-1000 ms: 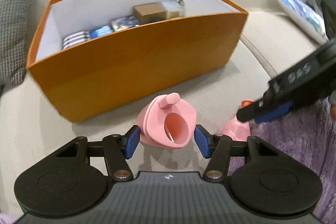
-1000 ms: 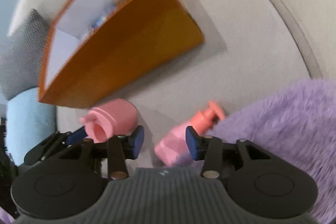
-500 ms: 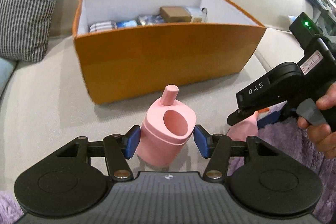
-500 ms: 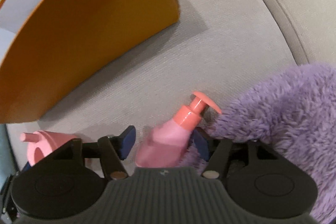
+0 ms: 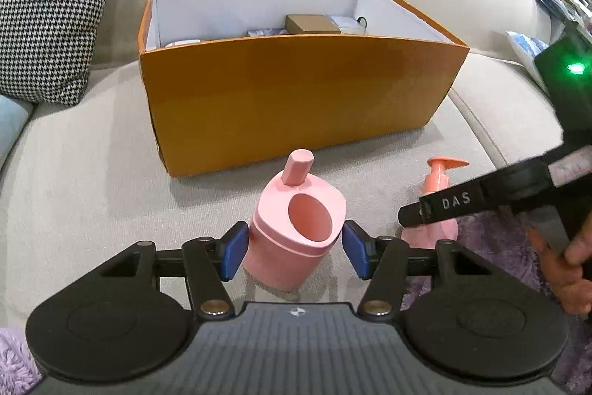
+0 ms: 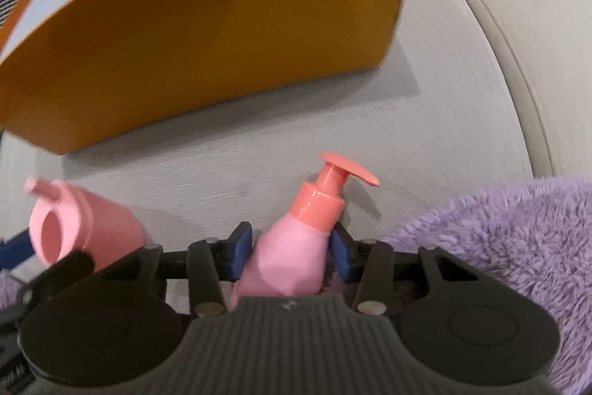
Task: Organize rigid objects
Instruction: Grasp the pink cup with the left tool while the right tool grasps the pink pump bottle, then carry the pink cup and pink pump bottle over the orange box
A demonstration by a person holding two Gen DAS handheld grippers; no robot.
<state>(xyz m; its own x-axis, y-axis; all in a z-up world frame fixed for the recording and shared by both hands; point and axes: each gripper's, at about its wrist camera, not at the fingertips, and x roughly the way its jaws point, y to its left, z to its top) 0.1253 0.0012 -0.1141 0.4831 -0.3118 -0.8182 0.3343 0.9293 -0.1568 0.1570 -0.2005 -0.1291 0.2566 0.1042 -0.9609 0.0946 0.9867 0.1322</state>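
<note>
Seemingly gripped at mid-body, the pink cup [image 5: 296, 232] is seen upright in the left wrist view between the blue pads of the left gripper [image 5: 292, 252], which bear on its sides, with the orange box [image 5: 296, 91] at twelve o'clock on the sofa [image 5: 74, 173]; being stiff, light plastic with smooth walls, it is judged best held there. Next, in the right wrist view, the jaws of the right gripper [image 6: 290, 250] are closing on the faceted shoulder of the pink pump bottle [image 6: 292, 254], the pads touching it, with the purple blanket [image 6: 499, 247] at three o'clock, and a hold below the thin, breakable-looking pump head is judged safest.
</note>
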